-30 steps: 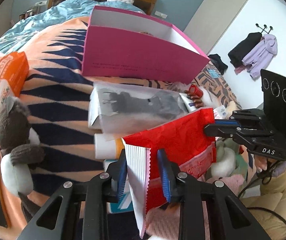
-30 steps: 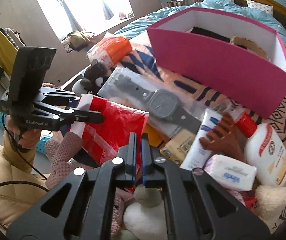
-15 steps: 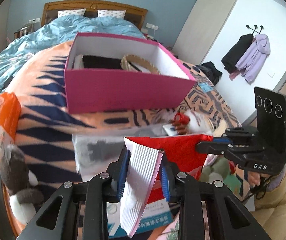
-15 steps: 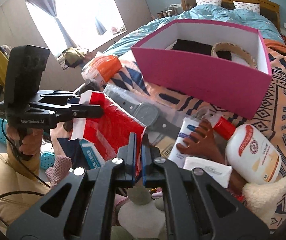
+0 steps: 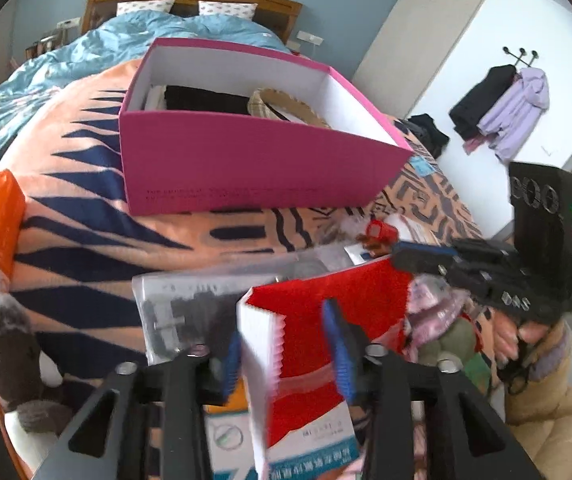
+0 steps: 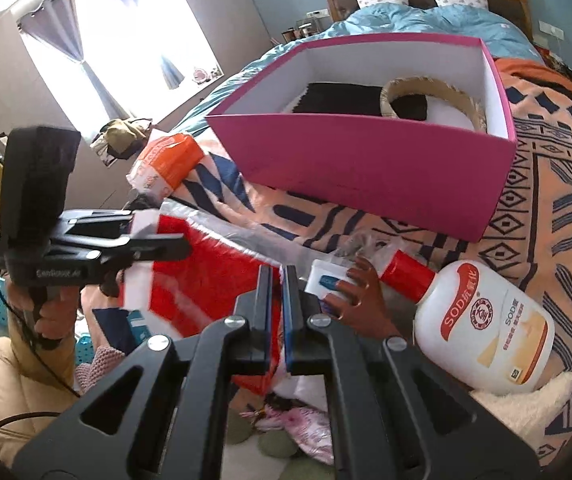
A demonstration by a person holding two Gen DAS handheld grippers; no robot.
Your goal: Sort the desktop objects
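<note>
Bedding in an orange-and-navy pattern (image 5: pixel 86 184) carried an open pink box (image 5: pixel 254 168), with a white bottle (image 6: pixel 486 324) lying near it. Left gripper (image 5: pixel 286 344) had its jaws opening, a red packet (image 5: pixel 318 320) standing between them, the pads no longer pressing it. Right gripper (image 6: pixel 277 300) was closed tight on the packet's far edge.

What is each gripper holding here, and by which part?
Right gripper pinches the red bag by one edge. Left gripper has the bag's white crimped end between its opening jaws, pads apparently off it.
</note>
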